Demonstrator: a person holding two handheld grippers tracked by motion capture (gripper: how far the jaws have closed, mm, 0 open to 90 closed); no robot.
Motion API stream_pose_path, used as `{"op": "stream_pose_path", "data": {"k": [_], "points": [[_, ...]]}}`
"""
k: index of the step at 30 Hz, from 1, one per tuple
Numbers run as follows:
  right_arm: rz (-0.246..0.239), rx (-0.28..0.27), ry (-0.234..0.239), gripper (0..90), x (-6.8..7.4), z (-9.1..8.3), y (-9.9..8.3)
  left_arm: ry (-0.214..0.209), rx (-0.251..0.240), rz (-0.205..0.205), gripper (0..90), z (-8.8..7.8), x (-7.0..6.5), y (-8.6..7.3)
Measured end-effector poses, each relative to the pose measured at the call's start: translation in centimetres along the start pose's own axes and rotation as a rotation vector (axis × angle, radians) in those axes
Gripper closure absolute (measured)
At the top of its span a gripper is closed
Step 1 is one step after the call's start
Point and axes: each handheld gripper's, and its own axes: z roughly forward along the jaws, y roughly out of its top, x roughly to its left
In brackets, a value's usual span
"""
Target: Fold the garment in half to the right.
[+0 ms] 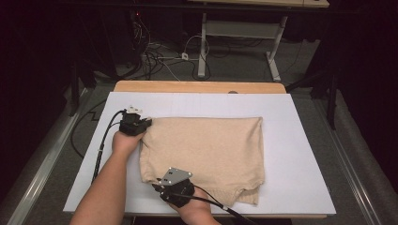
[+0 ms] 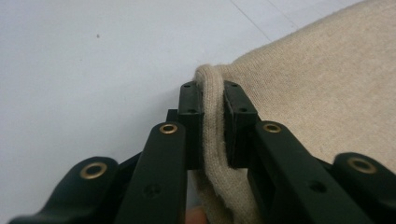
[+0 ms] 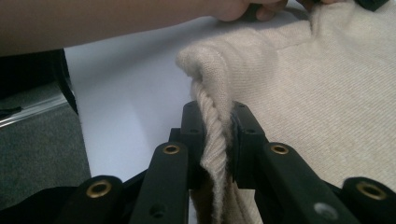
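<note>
A beige knit garment [image 1: 206,150] lies folded on the white board [image 1: 300,140] in the high view. My left gripper [image 1: 146,123] is at its far left corner, shut on the knit edge [image 2: 212,116], which is pinched between the pads. My right gripper [image 1: 162,183] is at the near left corner, shut on a bunched fold of the same garment [image 3: 215,135]; the cloth stands up in a ridge above the jaws. In the right gripper view the other forearm [image 3: 116,21] crosses the top.
The white board covers a wooden table [image 1: 197,86]. Grey floor, cables [image 1: 155,58] and a desk frame [image 1: 244,33] lie beyond it. A black cable [image 1: 101,145] trails from the left gripper over the board's left edge.
</note>
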Motion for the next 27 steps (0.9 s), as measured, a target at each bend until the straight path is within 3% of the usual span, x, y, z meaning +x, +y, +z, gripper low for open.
{"op": "stream_pose_path", "data": {"k": [9,12,19,27], "points": [[0.004,-0.027,0.010,78.6,-0.1,-0.4,0.2,-0.018,-0.004,-0.013,78.7,0.0,0.2,0.0],[0.004,-0.037,0.008,78.6,-0.2,-0.7,0.3,-0.006,0.004,-0.012,79.3,-0.1,0.1,0.1],[-0.005,-0.043,0.008,78.6,-0.1,-1.1,0.7,0.018,-0.001,-0.081,80.3,-0.3,-0.3,0.2],[-0.019,-0.044,0.006,78.8,0.3,-0.8,1.1,0.048,-0.023,-0.084,80.9,-0.6,-0.4,0.2]]}}
